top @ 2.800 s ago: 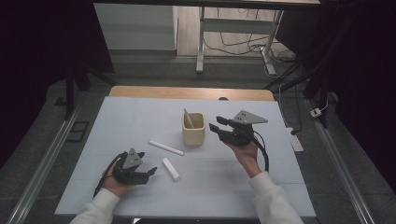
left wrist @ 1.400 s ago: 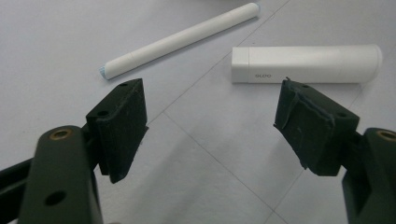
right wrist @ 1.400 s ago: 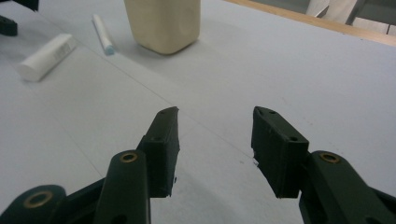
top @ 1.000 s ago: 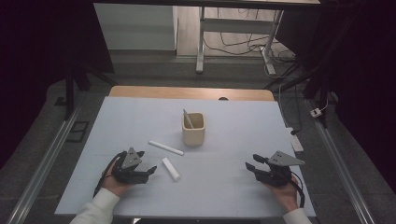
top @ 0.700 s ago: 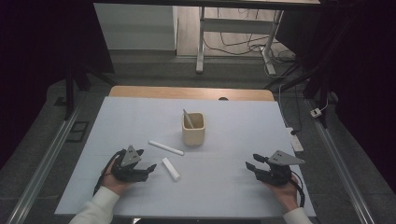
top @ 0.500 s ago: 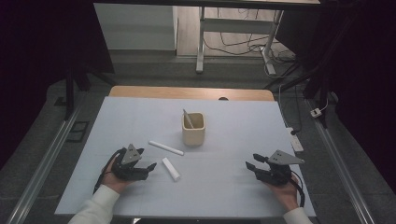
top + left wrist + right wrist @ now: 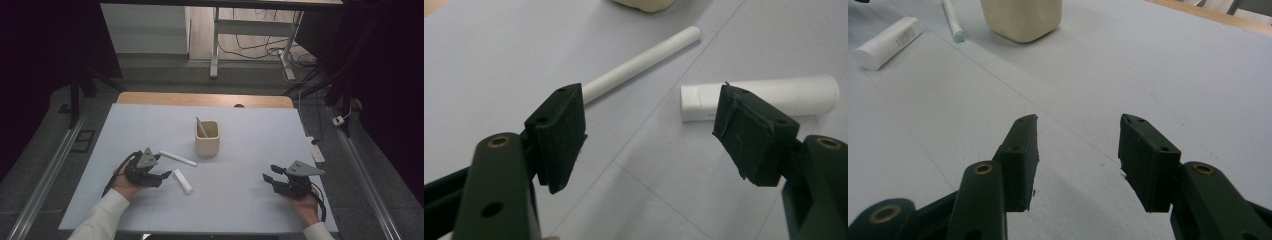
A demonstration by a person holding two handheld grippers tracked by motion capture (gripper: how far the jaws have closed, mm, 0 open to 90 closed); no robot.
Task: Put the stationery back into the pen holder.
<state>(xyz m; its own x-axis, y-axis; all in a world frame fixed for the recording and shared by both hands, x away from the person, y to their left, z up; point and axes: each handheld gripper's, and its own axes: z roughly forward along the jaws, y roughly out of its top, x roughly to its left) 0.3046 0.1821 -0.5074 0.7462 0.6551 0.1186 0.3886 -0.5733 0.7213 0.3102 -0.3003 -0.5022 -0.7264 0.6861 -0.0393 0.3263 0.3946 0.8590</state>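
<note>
High view: left gripper (image 7: 159,168) low on bench (image 7: 250,200), just beside stick (image 7: 178,158) and tube (image 7: 183,181); right gripper (image 7: 271,173) well apart, cup (image 7: 206,138) behind. Left gripper view: fingers (image 7: 559,135) wide but just closing a bit, nothing between, stick and tube (image 7: 769,95) ahead. Right gripper view: fingers (image 7: 1020,160) apart, empty, over bare bench.

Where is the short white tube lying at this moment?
In the high view, the short white tube lies left of centre on the table, beside the left gripper, below the thin white stick.

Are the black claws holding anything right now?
No. The left gripper is open near the white tube and stick, touching neither. The right gripper is open over bare table.
</note>
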